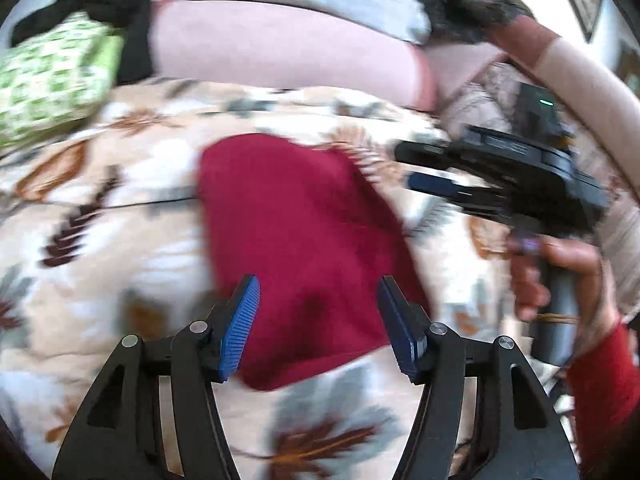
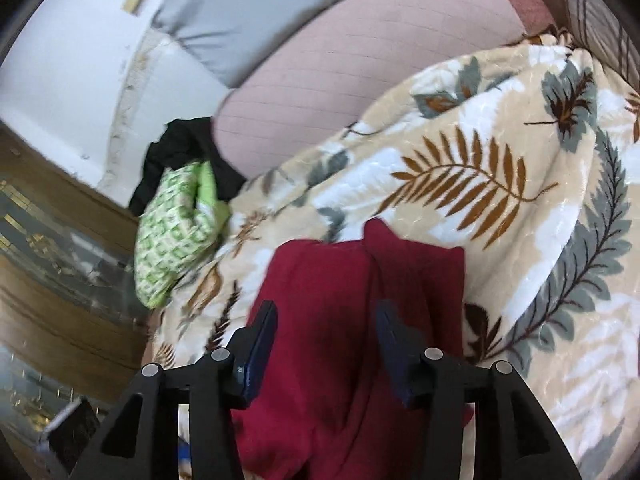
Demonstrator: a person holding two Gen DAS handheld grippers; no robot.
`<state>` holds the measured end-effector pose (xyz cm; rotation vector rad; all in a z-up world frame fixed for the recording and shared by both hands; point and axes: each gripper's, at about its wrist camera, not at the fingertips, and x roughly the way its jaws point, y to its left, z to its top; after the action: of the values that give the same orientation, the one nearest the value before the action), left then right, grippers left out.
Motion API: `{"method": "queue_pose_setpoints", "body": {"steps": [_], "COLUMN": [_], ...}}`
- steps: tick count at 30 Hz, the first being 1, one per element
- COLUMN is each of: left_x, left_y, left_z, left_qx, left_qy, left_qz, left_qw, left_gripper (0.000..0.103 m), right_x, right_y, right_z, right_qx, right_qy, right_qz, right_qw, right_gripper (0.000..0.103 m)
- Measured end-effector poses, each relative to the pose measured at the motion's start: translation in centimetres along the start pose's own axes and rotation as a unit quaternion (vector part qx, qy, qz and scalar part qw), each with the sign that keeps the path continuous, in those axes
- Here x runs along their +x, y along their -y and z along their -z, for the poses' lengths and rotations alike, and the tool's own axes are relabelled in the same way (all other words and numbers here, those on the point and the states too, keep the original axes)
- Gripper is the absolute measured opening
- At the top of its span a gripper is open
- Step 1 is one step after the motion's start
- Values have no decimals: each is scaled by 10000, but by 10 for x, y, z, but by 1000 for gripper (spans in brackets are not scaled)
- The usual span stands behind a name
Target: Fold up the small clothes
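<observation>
Left hand-held gripper (image 1: pixel 318 292): lower centre of the left wrist view. Black linkage arms, ribbed blue pads. Jaws stand wide, nothing between them; they hover above the near part of the red garment, contact not discernible.

Right hand-held gripper (image 2: pixel 326 316): lower centre of the right wrist view; also seen at right of the left wrist view, gripped by the person's hand (image 1: pixel 560 280) in a red sleeve. Same black build, dark blue pads. Jaws fairly wide, holding nothing; red cloth fills the gap behind them, but whether the pads touch it cannot be told.

Red garment (image 1: pixel 304 240): the task's item. Centre of the left wrist view; lower centre of the right wrist view. Deep crimson, soft, matte, knit-like. Lies on the blanket as a compact, rounded slab with a lengthwise crease and two small peaks at its far edge. Judgement: at least one fold appears made; a final fold or smoothing, then setting aside, likely remains.

Blanket (image 2: pixel 480 168): plush, embossed cream ground with brown fern fronds and grey-green leaves. Covers the bed under the garment.

Green-and-white cloth (image 2: pixel 172 232): centre left of the right wrist view. Small geometric print, bunched, apparently unfolded. Judgement: probably awaiting its turn.

Black cloth (image 2: pixel 176 156): just behind the green one, crumpled, touching it.

Pink pillow (image 2: pixel 340 64): upper centre, smooth with faint quilted lines.

Grey pillow (image 2: pixel 256 12): upper frame, behind the pink one.
</observation>
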<state>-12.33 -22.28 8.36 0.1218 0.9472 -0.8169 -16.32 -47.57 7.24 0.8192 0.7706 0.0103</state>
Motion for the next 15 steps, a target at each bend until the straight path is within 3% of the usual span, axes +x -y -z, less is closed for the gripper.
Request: {"method": "queue_pose_setpoints", "body": {"steps": [3,7,11,13,15], "left_x": [12,29,23,22,20], "left_y": [-18,-25,-25,-25,-25], "left_z": [12,23,22,20,16], "left_qx": [-291,-308,-324,-335,-356], "left_qy": [-280,-485,-456,-406,-357], "left_qz": [-133,-259,-242,-267,-262], "left_qw": [9991,9980,9981,9983,9984], "left_gripper": [61,61,61,61,61], "right_x": [20,70,82,80,75], "right_y": [-4,7,10,6,6], "right_z": [8,23,33,34,32], "right_qx": [-10,252,416,254,70], "right_qy": [-255,-838,-581,-590,-610], "right_qz": [-19,281,250,299,343], "right_qw": [9997,9958,9971,9975,9975], "right_gripper": [49,49,50,42,13]}}
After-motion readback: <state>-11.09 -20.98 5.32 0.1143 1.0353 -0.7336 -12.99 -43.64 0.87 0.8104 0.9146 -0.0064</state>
